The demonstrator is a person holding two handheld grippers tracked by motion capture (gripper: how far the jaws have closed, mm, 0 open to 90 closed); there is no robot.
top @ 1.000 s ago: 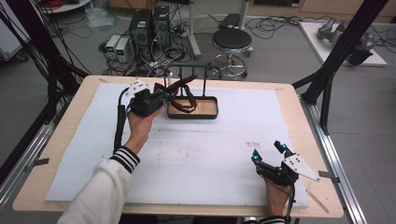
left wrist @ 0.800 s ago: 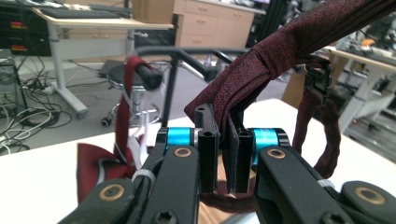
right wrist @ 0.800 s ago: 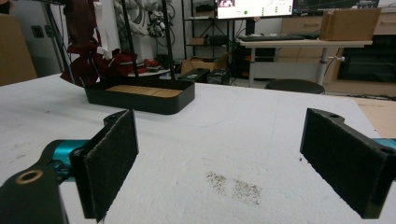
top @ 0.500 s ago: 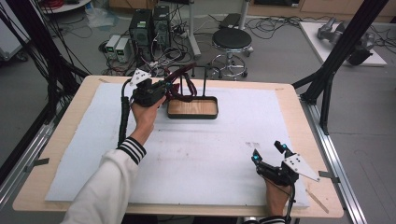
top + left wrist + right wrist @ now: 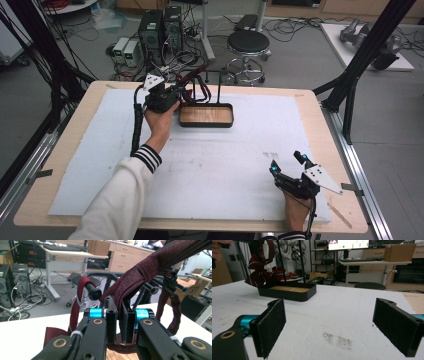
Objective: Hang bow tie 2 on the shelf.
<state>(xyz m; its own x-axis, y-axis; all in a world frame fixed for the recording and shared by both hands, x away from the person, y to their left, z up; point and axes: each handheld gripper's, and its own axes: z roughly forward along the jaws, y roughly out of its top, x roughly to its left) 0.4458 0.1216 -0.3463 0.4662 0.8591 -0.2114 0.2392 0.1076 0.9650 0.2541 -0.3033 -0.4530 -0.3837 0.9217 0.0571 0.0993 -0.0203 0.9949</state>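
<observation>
One left gripper (image 5: 119,326) pinches the dark-red tie (image 5: 150,267); right gripper (image 5: 337,322) gapes.

Dark red necktie (image 5: 140,277), draped over rack (image 5: 212,82)

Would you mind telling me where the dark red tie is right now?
In the high view the dark red tie hangs on the black rack at the table's far left-centre, pinched in the left claw.

woven maroon cloth tie (image 5: 140,272) — matt black metal rack (image 5: 212,87), wood-grain tray floor (image 5: 206,115).
</observation>
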